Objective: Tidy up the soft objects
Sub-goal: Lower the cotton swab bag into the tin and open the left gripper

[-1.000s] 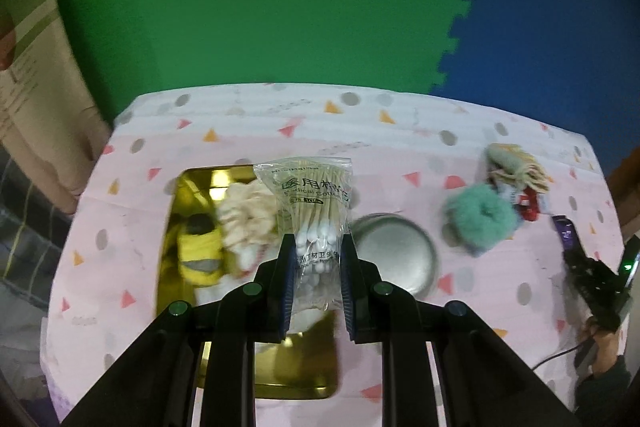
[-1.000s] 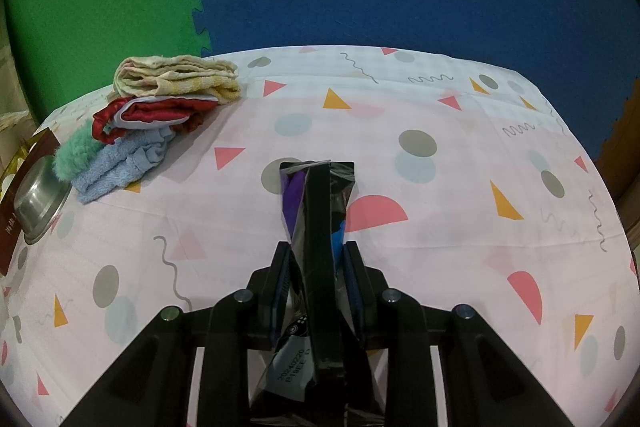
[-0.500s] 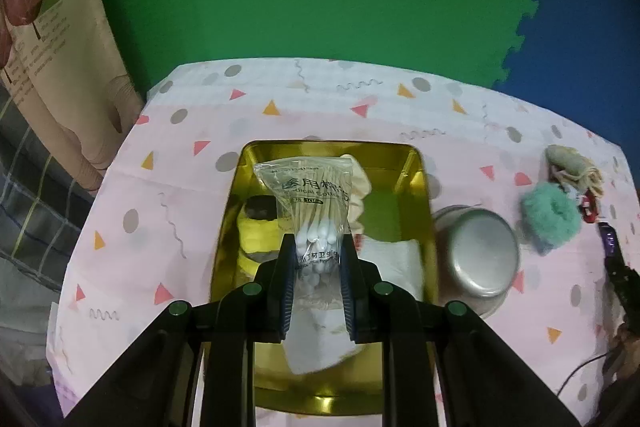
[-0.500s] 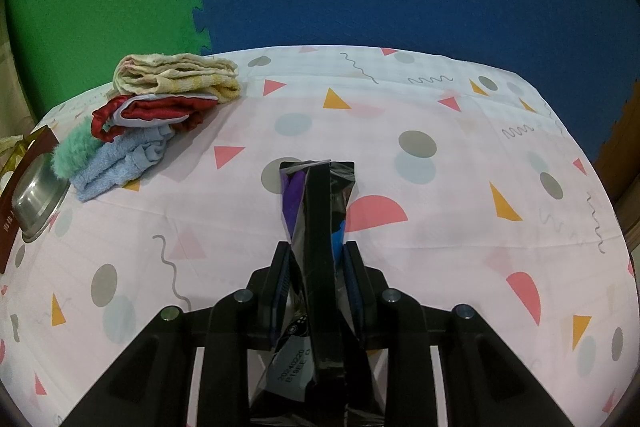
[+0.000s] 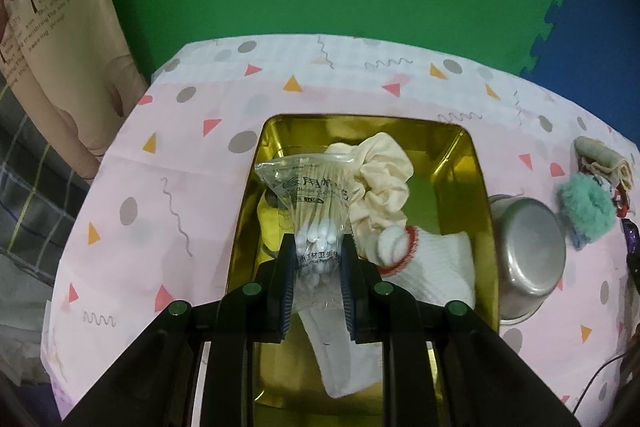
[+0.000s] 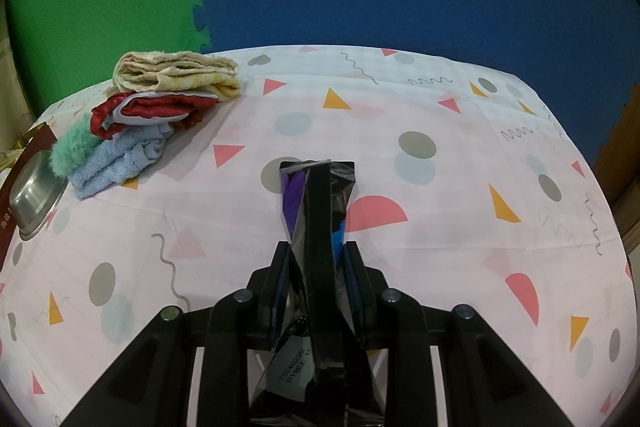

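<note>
The cotton-swab bag (image 5: 310, 211) is being pinched by the left tool (image 5: 316, 259) at frame centre, above the gold tray (image 5: 476, 163). A dark packet (image 6: 320, 227) is being pinched by the right tool (image 6: 316, 279). If released carelessly, the slippery bag could be tipped onto the worktop (image 5: 160, 227).

Under the left gripper (image 5: 316, 259), clamped on a cotton swab bag (image 5: 310, 203): gold tray (image 5: 476, 163) crowded, cream scrunchie (image 5: 380, 183) at 1 o'clock, white cloth (image 5: 436, 267) at 3. Bare tray floor only toward 12. Steel bowl (image 5: 528, 239) against the tray's right rim. Ahead of the right gripper (image 6: 316, 283), pinching a dark packet (image 6: 320, 211): open tablecloth (image 6: 460, 227) from 12 to 3; folded cloth pile (image 6: 160, 99) blocking 10 to 11.
</note>
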`<state>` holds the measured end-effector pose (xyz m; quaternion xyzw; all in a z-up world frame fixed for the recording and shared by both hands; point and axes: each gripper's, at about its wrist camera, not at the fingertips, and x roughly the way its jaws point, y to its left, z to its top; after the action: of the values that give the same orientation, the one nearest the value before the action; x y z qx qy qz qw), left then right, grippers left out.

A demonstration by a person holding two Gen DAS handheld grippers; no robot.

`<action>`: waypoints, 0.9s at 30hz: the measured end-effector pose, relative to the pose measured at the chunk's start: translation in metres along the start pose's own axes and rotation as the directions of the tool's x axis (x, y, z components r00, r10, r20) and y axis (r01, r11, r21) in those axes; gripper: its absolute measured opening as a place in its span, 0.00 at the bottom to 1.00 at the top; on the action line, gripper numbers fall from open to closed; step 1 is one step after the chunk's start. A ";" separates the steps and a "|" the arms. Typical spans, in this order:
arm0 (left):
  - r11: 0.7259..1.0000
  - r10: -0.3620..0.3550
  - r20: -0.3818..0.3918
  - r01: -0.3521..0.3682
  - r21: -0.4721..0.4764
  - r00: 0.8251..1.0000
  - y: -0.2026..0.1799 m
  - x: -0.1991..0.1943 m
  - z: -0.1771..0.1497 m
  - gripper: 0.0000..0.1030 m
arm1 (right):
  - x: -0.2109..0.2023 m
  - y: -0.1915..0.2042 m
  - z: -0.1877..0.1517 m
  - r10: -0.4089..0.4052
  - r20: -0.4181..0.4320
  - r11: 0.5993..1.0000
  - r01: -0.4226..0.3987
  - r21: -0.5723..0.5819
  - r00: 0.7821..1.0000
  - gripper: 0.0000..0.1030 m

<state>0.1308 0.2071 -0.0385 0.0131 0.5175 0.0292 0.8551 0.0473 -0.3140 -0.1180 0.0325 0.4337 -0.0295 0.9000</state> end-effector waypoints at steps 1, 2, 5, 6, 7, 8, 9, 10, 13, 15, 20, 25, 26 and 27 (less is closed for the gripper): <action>1.000 0.002 -0.005 -0.002 -0.002 1.000 0.001 0.002 -0.001 0.19 | 0.000 0.002 0.000 -0.002 0.000 1.000 0.002 -0.001 1.000 0.26; 1.000 0.005 -0.014 -0.005 -0.004 1.000 0.002 0.005 -0.002 0.20 | 0.000 0.002 0.000 -0.003 0.000 1.000 0.003 -0.002 1.000 0.26; 1.000 0.007 -0.019 -0.007 0.002 1.000 0.003 0.008 -0.004 0.22 | -0.001 0.002 -0.001 -0.007 0.000 1.000 0.007 -0.005 1.000 0.26; 1.000 0.010 -0.018 -0.010 0.005 1.000 0.003 0.009 -0.005 0.22 | 0.000 0.002 0.000 -0.007 -0.001 1.000 0.007 -0.006 1.000 0.26; 1.000 0.013 -0.016 -0.013 0.009 1.000 0.003 0.009 -0.006 0.22 | -0.001 0.002 0.000 -0.007 -0.001 1.000 0.007 -0.007 1.000 0.26; 1.000 0.017 -0.014 -0.017 0.015 1.000 0.002 0.009 -0.007 0.23 | -0.001 0.002 0.000 -0.008 -0.001 1.000 0.008 -0.008 1.000 0.26; 1.000 0.023 -0.011 -0.023 0.020 1.000 0.002 0.008 -0.008 0.23 | -0.001 0.002 -0.001 -0.009 -0.001 1.000 0.009 -0.008 1.000 0.26; 0.999 0.027 -0.007 -0.027 0.024 1.000 0.001 0.007 -0.009 0.23 | -0.001 0.002 0.000 -0.009 -0.001 1.000 0.009 -0.009 1.000 0.26; 0.999 0.042 0.008 -0.042 0.026 0.999 0.000 0.005 -0.009 0.26 | -0.001 0.002 -0.001 -0.010 -0.001 1.000 0.010 -0.010 1.000 0.26; 0.997 0.062 0.024 -0.063 0.032 0.998 -0.001 0.002 -0.010 0.30 | -0.001 0.002 0.000 -0.013 -0.001 1.000 0.012 -0.012 1.000 0.26; 0.996 0.076 0.052 -0.078 0.051 0.996 -0.003 -0.005 -0.010 0.36 | 0.000 0.002 0.000 -0.018 -0.002 1.000 0.017 -0.018 1.000 0.26; 0.995 0.087 0.072 -0.091 0.052 0.994 -0.004 -0.013 -0.011 0.37 | -0.001 0.003 0.001 -0.023 -0.002 0.999 0.023 -0.022 1.000 0.26; 0.995 0.089 0.077 -0.092 0.046 0.993 -0.003 -0.015 -0.011 0.37 | -0.001 0.002 0.001 -0.024 -0.003 0.999 0.024 -0.023 1.000 0.26; 0.995 0.089 0.079 -0.093 0.045 0.993 -0.004 -0.016 -0.012 0.37 | -0.001 0.003 0.001 -0.025 -0.003 0.999 0.025 -0.024 1.000 0.26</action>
<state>0.1132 0.2018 -0.0299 0.0585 0.4837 0.0553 0.8715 0.0475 -0.3113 -0.1166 0.0163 0.4357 -0.0356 0.8992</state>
